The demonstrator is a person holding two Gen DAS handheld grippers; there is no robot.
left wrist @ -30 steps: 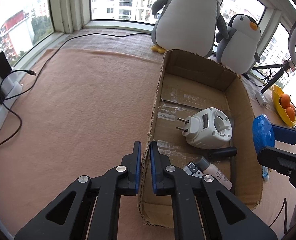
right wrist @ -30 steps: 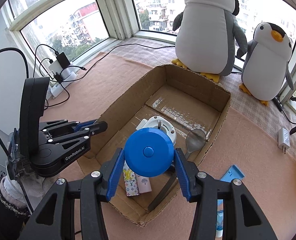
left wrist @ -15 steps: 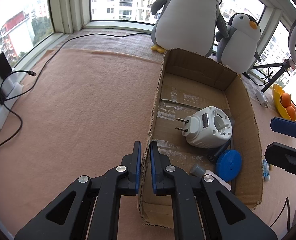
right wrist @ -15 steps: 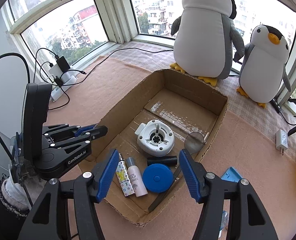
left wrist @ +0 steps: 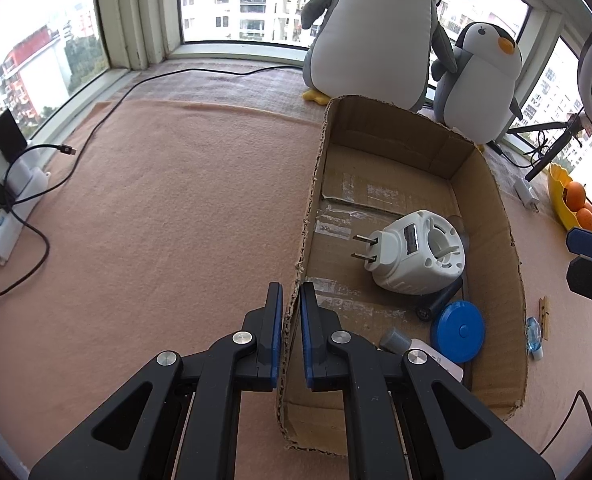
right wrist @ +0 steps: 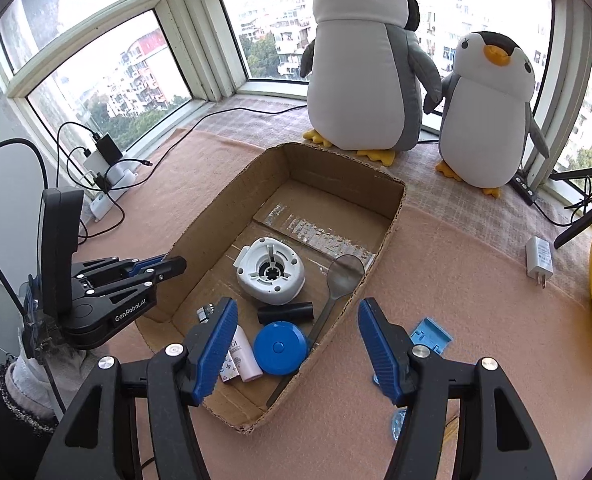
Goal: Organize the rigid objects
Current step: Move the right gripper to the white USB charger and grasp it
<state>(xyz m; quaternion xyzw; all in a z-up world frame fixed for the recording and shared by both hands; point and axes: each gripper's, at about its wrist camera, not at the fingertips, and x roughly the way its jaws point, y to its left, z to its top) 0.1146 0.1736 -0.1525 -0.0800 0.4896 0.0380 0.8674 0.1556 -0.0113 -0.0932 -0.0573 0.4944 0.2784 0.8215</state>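
Two penguins (right wrist: 366,64) watch; one disc (right wrist: 280,347) lies in your box (left wrist: 492,208). Your left gripper (left wrist: 291,300) clamps its wall; your right gripper (right wrist: 298,332), angled down, has just spread, empty.

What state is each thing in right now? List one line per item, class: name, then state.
left gripper: shut on the cardboard box wall.
right gripper: open, empty, above the box's near end.
cardboard box: open-topped, on the mat.
blue round case: lying flat in the box.
white plug-in device: on its side in the box.
spoon: leaning against the box wall.
white bottle: lying down in the box.
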